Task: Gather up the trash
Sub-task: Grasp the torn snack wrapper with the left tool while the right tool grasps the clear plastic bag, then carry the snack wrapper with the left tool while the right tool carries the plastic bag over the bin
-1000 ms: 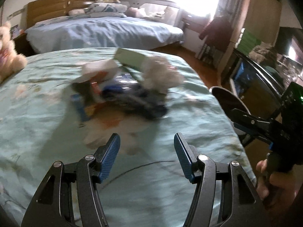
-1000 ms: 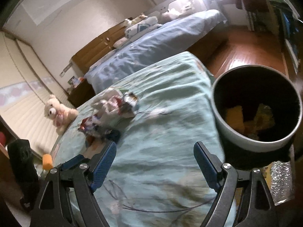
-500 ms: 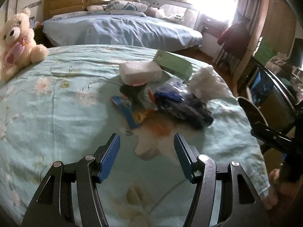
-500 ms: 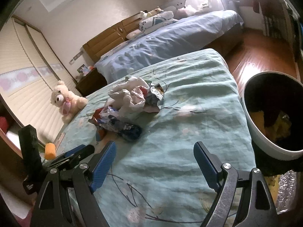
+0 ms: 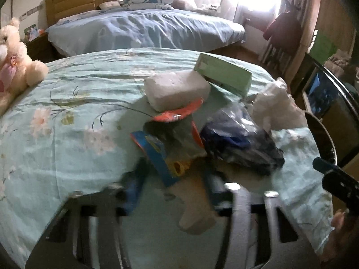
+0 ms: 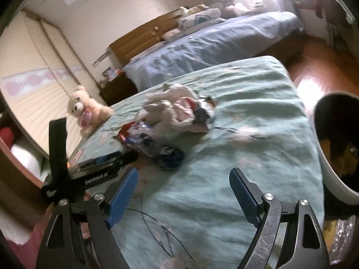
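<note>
Bedroom light floods in from the window behind a blue bed (image 5: 143, 29), and nearer to me a green floral bedspread (image 6: 235, 139) carries everything I have to clear. Beside its edge stands the trash bin (image 6: 323, 154), white-walled and dark inside with yellow scraps at the bottom; I judge it sits there so each piece needs only a short carry. A teddy bear (image 6: 86, 109) sits well apart from the mess.

On the bedspread lies the trash pile (image 5: 202, 123): a green box (image 5: 224, 74), a white foam block (image 5: 177, 92) on an orange wrapper, crumpled white paper (image 5: 276, 107), a dark blue plastic bag (image 5: 242, 148) and a blue-orange wrapper (image 5: 157, 154).

My left gripper (image 5: 172, 186) is smeared by motion, but its jaws look spread just short of the blue-orange wrapper. My right gripper (image 6: 184, 195) hangs spread over bare cloth, holding nothing.
</note>
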`<state>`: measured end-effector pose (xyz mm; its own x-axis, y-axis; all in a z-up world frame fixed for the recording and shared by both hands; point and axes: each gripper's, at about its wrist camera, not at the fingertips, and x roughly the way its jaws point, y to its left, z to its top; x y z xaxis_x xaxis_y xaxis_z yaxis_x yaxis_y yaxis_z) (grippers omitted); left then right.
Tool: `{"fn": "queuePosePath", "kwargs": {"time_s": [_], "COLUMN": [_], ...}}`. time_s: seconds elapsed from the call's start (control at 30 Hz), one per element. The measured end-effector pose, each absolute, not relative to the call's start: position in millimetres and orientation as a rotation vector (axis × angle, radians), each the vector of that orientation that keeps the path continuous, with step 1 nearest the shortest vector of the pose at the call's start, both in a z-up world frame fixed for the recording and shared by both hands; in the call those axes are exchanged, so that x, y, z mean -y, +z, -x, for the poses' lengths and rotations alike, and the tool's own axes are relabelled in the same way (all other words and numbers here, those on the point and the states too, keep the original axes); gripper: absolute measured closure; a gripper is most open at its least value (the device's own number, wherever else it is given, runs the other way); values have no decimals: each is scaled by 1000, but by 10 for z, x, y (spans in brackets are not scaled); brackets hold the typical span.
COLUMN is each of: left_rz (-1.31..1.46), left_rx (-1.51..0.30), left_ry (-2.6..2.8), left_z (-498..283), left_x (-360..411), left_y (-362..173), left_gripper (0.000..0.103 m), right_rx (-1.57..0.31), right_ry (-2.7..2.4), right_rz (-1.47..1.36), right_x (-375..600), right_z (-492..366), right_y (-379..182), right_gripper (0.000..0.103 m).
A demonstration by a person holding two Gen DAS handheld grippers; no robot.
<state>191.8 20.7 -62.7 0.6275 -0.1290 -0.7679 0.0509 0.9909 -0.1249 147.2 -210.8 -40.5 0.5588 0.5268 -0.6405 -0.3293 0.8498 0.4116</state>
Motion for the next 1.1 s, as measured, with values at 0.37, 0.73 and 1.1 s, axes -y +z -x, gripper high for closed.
{"fn": "queuePosePath", "kwargs": {"time_s": [0.37, 0.73, 1.1], "left_rz": [138, 172, 163], "left_rx": [-867, -859, -831], "left_ry": [-159, -176, -244], "left_z": [-1561, -1341, -1168], "left_x": [-495, -504, -199], "left_y": [-578, -592, -472], "left_gripper": [94, 94, 95], "right_rx": [-877, -903, -882], "right_ry": [610, 590, 600], "right_rz": [-124, -26, -126], "right_x": [1614, 1328, 1689], "right_z": [-1712, -1810, -1338], "right_y": [-523, -627, -498], "right_gripper": [18, 72, 77]}}
